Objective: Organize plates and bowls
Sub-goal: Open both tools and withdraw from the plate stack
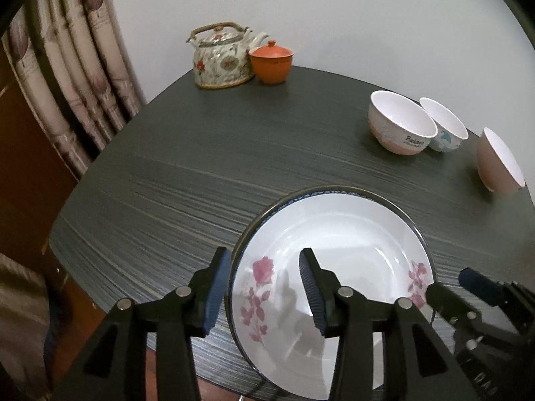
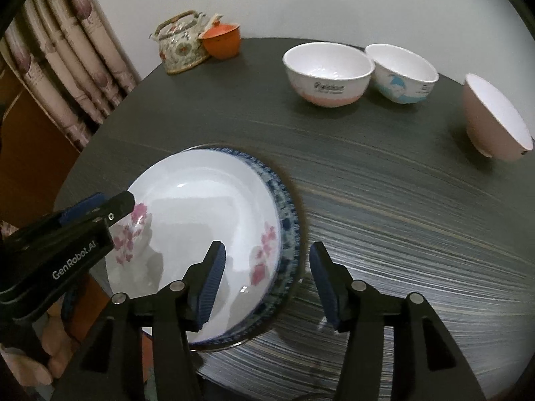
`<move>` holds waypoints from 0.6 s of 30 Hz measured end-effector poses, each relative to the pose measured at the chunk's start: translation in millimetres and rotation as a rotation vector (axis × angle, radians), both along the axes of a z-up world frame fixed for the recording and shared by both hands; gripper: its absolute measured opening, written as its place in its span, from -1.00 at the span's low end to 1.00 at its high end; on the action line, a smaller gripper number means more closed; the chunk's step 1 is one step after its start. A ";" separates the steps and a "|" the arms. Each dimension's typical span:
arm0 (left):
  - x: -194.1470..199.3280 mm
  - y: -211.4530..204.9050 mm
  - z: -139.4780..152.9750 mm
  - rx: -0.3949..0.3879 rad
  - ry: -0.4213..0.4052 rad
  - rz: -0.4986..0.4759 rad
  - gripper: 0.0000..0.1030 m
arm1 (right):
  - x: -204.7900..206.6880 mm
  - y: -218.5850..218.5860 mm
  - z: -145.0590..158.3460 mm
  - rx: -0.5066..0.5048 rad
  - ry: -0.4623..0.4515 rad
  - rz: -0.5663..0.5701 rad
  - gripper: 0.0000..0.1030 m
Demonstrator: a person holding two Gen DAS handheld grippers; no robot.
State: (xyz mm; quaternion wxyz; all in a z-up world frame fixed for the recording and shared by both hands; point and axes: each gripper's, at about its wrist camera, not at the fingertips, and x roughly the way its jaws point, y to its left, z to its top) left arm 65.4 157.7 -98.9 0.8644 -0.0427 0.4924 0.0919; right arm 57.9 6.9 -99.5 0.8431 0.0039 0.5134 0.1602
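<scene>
A white plate with pink flowers (image 1: 334,234) (image 2: 200,200) lies on top of a blue-patterned plate (image 2: 286,220) at the near edge of the dark table (image 1: 200,173). My left gripper (image 1: 265,287) is open, its fingers either side of the plates' left rim. My right gripper (image 2: 267,277) is open, its fingers either side of the right rim. It also shows in the left wrist view (image 1: 448,287), and the left gripper shows in the right wrist view (image 2: 113,205). Three bowls stand at the far right: a white-and-pink one (image 1: 399,127) (image 2: 327,73), a white-and-blue one (image 1: 444,127) (image 2: 403,73) and a pink one (image 1: 498,162) (image 2: 495,120).
A flowered teapot (image 1: 222,56) (image 2: 180,45) and an orange lidded cup (image 1: 271,60) (image 2: 222,41) stand at the table's far edge by the wall. A curtain (image 1: 67,67) hangs at the left. The plates overhang the table's near edge.
</scene>
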 end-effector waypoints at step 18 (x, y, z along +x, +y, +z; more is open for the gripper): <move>-4.5 -17.5 -19.2 0.080 0.052 0.024 -0.04 | -9.2 -109.2 2.1 0.078 0.005 -0.206 0.10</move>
